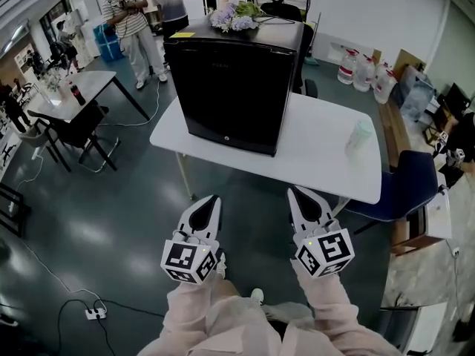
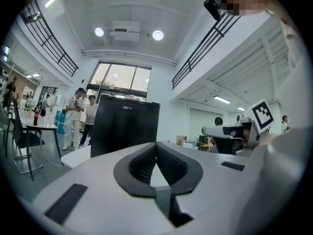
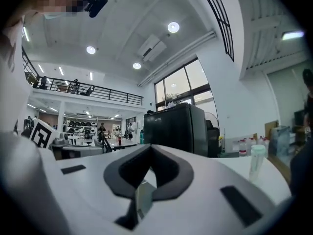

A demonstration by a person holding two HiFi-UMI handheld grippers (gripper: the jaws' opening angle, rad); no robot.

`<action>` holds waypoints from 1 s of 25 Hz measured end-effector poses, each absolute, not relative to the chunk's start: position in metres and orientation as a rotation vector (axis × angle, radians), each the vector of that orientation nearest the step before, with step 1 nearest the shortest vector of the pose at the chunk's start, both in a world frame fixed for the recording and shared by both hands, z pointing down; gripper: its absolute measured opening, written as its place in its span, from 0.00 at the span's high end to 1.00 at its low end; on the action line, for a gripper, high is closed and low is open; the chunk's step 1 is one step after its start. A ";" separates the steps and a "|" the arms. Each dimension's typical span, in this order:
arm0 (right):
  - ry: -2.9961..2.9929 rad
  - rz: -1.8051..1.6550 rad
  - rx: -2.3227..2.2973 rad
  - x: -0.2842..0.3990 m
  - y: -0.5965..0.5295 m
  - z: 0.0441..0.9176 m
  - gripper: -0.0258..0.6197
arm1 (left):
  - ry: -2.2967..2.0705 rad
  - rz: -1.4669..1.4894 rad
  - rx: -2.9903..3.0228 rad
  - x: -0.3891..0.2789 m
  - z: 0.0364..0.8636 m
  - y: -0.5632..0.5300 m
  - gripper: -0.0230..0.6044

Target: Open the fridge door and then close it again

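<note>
Sitting at 12 o'clock on white table (image 1: 319, 150), black fridge (image 1: 237, 87), door shut flat: fits before opening or after closing; left gripper (image 1: 210, 199) at 7, right gripper (image 1: 297, 193) at 5, both pinched shut, empty, held back, so neither reaches door.

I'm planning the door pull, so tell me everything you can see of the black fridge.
The fridge is a small black box with a smooth, slightly glossy casing. It stands upright on the white table, towards its left end, front turned to the person. Its door is shut, with small pale lettering near the top and a small round spot near the bottom edge; no handle shows. A bunch of flowers and a yellow slip lie on its top. Nothing touches its front.
</note>
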State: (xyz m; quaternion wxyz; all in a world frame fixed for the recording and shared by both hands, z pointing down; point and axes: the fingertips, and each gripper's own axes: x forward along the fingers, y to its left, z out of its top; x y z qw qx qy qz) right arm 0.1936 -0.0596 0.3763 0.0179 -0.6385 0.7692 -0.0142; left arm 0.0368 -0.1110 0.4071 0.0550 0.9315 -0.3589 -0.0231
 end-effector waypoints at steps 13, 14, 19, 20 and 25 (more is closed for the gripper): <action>2.331 -0.119 -1.994 0.205 -0.024 0.395 0.95 | -1.076 -0.068 2.856 0.054 0.408 -0.078 0.95; 2.328 -0.123 -1.992 0.205 -0.023 0.396 0.95 | -1.075 -0.065 2.859 0.055 0.408 -0.077 0.95; 2.319 -0.130 -1.990 0.206 -0.020 0.397 0.95 | -1.071 -0.055 2.872 0.058 0.405 -0.073 0.94; 2.318 -0.130 -1.990 0.207 -0.020 0.397 0.95 | -1.068 -0.054 2.875 0.060 0.405 -0.073 0.95; 2.322 -0.124 -1.996 0.209 -0.020 0.398 0.95 | -1.056 -0.054 2.882 0.066 0.405 -0.073 0.95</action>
